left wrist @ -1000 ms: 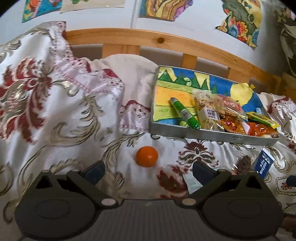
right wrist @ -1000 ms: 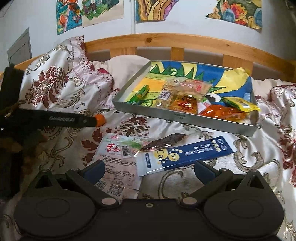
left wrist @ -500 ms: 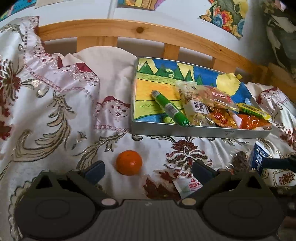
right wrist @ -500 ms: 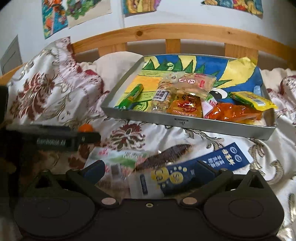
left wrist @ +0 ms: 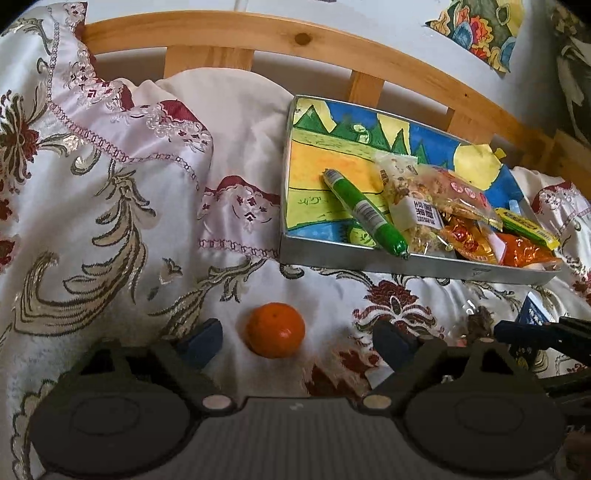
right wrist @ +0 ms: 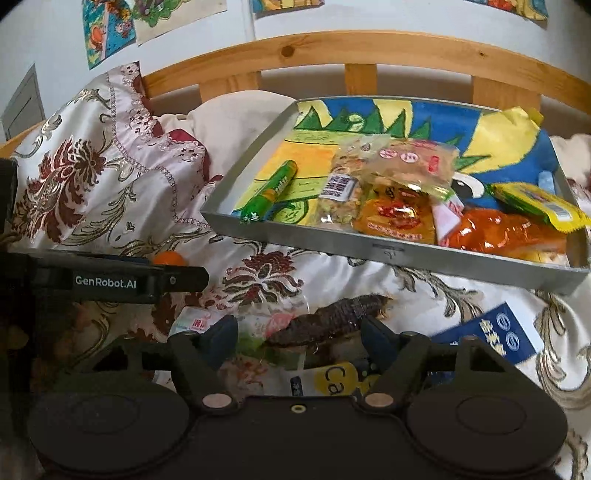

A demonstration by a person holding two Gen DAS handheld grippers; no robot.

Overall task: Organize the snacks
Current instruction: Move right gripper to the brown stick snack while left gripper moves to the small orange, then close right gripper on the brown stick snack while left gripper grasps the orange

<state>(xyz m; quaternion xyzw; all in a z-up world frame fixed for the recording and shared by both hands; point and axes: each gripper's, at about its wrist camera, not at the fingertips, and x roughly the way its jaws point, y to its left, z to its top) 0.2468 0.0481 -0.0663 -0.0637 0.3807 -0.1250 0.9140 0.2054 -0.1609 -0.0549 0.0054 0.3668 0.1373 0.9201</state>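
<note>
An orange fruit (left wrist: 275, 329) lies on the patterned bedspread between the fingertips of my open left gripper (left wrist: 295, 336); neither finger touches it. A metal tray (left wrist: 413, 264) behind it holds a green tube (left wrist: 364, 212) and several snack packets. My open right gripper (right wrist: 299, 334) sits low over a dark brown snack in a clear wrapper (right wrist: 332, 317), with a white-green packet (right wrist: 207, 321) and a blue packet (right wrist: 495, 332) beside it. The tray (right wrist: 388, 251) and the left gripper's finger (right wrist: 110, 282) show in the right wrist view.
A wooden headboard (left wrist: 332, 40) runs behind the tray. A heaped floral pillow (left wrist: 74, 166) rises at the left. Paintings hang on the wall (right wrist: 110, 29). The right gripper's finger (left wrist: 535, 330) reaches in at the right of the left wrist view.
Both grippers have moved forward and down. The orange now lies between the left fingertips. The dark snack now lies between the right fingertips.
</note>
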